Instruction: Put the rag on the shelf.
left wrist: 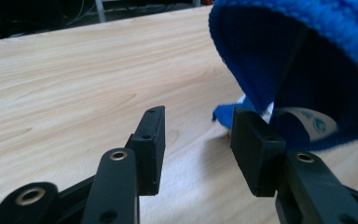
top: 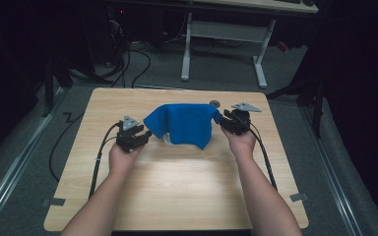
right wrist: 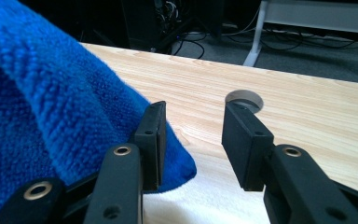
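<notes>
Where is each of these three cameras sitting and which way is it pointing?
High view: above the person's side, looking forward and down on the wooden table; both forearms, the left gripper and right gripper flank the blue cloth.
Left gripper view: rides the left gripper, looking low across the tabletop; its open jaws face the cloth's draped underside.
Right gripper view: rides the right gripper, jaws open beside the cloth, facing the table's round hole.
Shared: all three show cloth and table.
</notes>
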### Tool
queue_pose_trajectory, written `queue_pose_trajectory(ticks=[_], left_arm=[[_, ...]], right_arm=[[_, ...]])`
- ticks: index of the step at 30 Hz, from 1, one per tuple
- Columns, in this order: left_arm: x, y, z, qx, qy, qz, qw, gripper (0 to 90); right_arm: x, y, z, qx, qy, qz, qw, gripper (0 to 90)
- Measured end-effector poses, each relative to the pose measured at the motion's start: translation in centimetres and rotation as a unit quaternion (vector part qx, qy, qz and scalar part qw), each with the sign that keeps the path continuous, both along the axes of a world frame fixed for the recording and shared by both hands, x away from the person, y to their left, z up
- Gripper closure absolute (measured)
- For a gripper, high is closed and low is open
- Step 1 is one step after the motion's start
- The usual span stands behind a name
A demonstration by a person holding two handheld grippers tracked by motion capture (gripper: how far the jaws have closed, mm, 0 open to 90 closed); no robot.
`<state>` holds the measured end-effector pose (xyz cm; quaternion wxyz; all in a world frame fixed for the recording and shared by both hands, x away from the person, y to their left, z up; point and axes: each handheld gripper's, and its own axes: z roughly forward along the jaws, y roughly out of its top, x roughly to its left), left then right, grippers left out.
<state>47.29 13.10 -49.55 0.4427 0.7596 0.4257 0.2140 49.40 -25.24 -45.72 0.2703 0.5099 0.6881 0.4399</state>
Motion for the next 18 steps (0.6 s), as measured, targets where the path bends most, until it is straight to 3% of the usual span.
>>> queue_pose_trajectory(ticks=[1,6,12,15,18], left_arm=[[-0.4,0.2,0.2,-0.003,-0.01,-0.001,0.9999,55.6],[-1.3,0.6,0.5,-0.01,-0.014,0.0,0.9998,55.8],[-2.8,1.1,0.7,0.0,-0.017,-0.005,0.9998,55.9],[-3.8,1.6,0.8,0.007,-0.015,-0.007,0.9998,55.5],[-5.3,2.5,0.7,0.002,-0.013,-0.008,0.9999,54.9]], right_arm=[[-0.6,-0.3,0.3,-0.004,0.004,-0.003,1.0,60.2],[-1.7,-0.8,0.9,-0.005,-0.011,-0.005,0.9999,60.2],[-3.8,-1.6,1.5,-0.015,-0.025,-0.002,0.9996,59.6],[-4.8,-1.7,1.7,-0.03,-0.027,0.002,0.9992,58.4],[-6.8,-1.9,1.9,-0.043,-0.035,0.008,0.9984,55.3]])
